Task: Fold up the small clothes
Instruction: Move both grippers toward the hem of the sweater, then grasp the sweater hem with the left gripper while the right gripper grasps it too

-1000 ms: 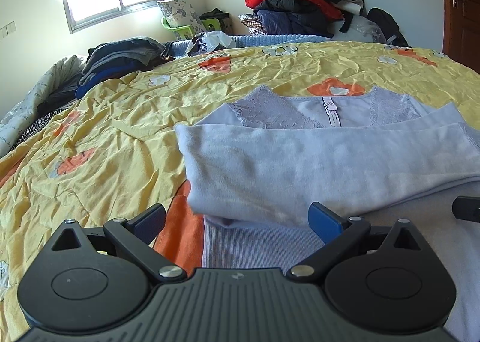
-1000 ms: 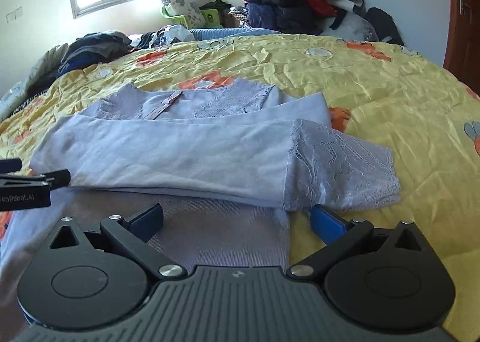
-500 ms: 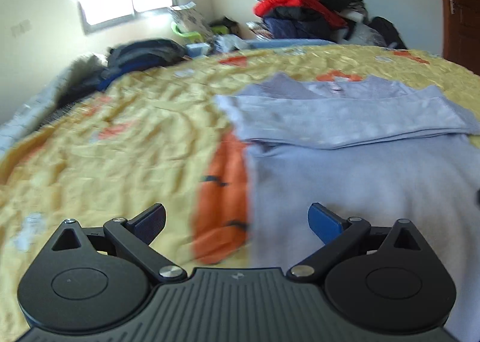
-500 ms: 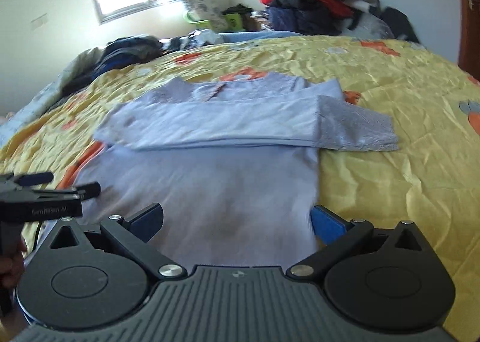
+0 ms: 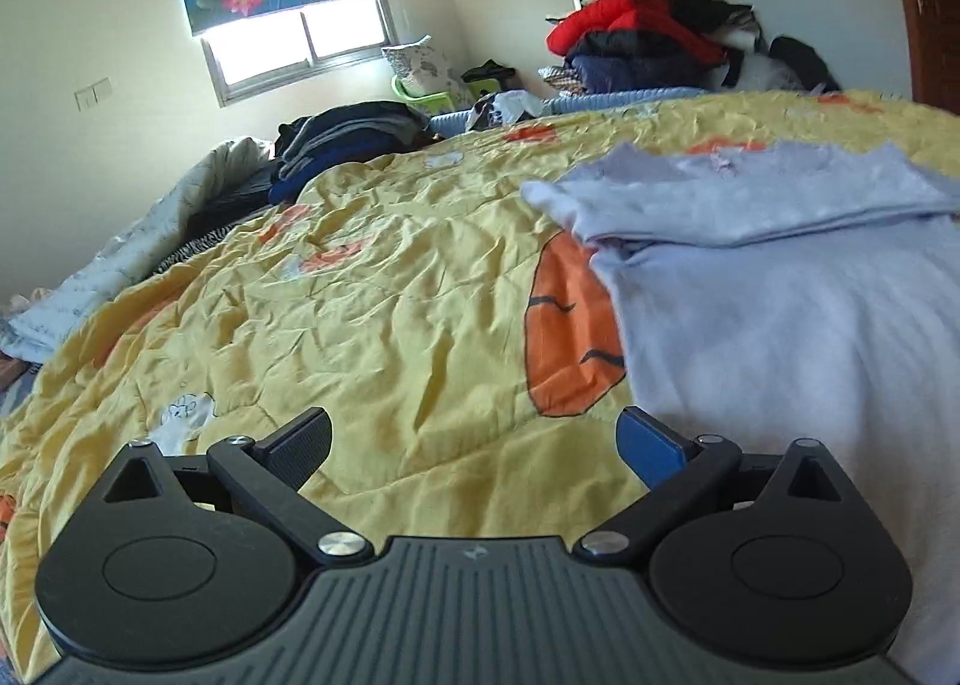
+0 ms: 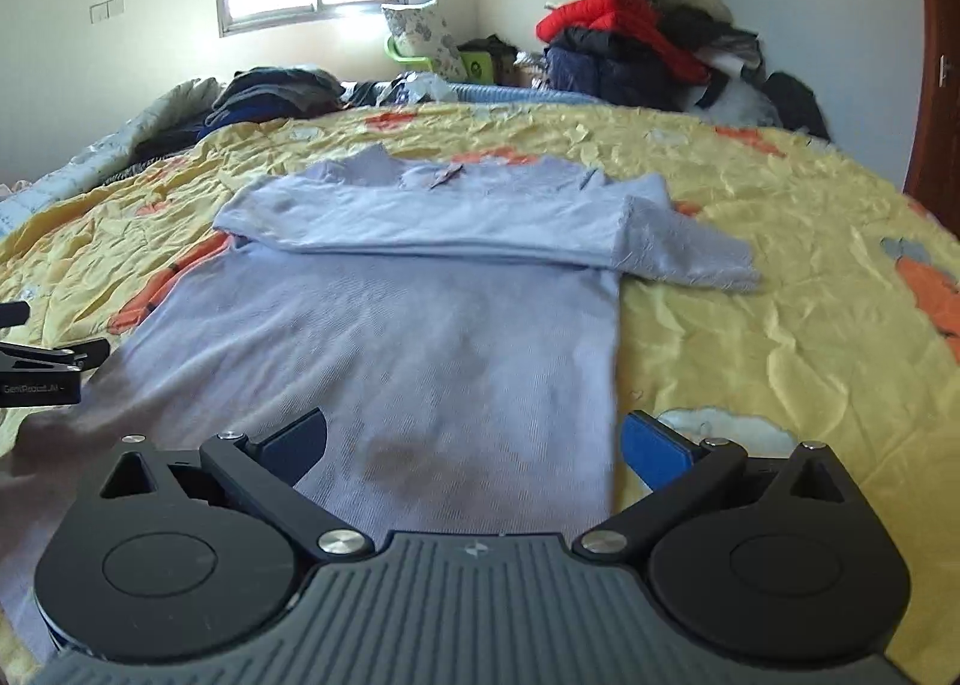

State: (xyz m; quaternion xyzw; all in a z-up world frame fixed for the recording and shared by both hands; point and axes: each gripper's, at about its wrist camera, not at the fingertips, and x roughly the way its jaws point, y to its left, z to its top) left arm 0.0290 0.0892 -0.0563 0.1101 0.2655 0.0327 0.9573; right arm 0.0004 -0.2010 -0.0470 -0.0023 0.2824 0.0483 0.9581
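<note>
A light lilac long-sleeved top [image 6: 420, 325] lies flat on the yellow quilt [image 6: 780, 325], both sleeves folded across its chest, one lace cuff [image 6: 702, 259] sticking out at the right. It also shows in the left wrist view [image 5: 780, 313]. My right gripper [image 6: 474, 445] is open and empty over the top's lower right hem. My left gripper [image 5: 474, 439] is open and empty over bare quilt, just left of the top's lower left edge. The left gripper also shows at the left edge of the right wrist view [image 6: 42, 361].
Folded dark clothes [image 5: 348, 138] sit at the bed's far left. A heap of red and dark jackets [image 6: 636, 42] is piled at the far end by the wall. A wooden door [image 6: 936, 84] stands at the right.
Both grippers have pulled back from the folded sleeves toward the top's hem. The left one has also shifted left, off the garment onto bare quilt.
</note>
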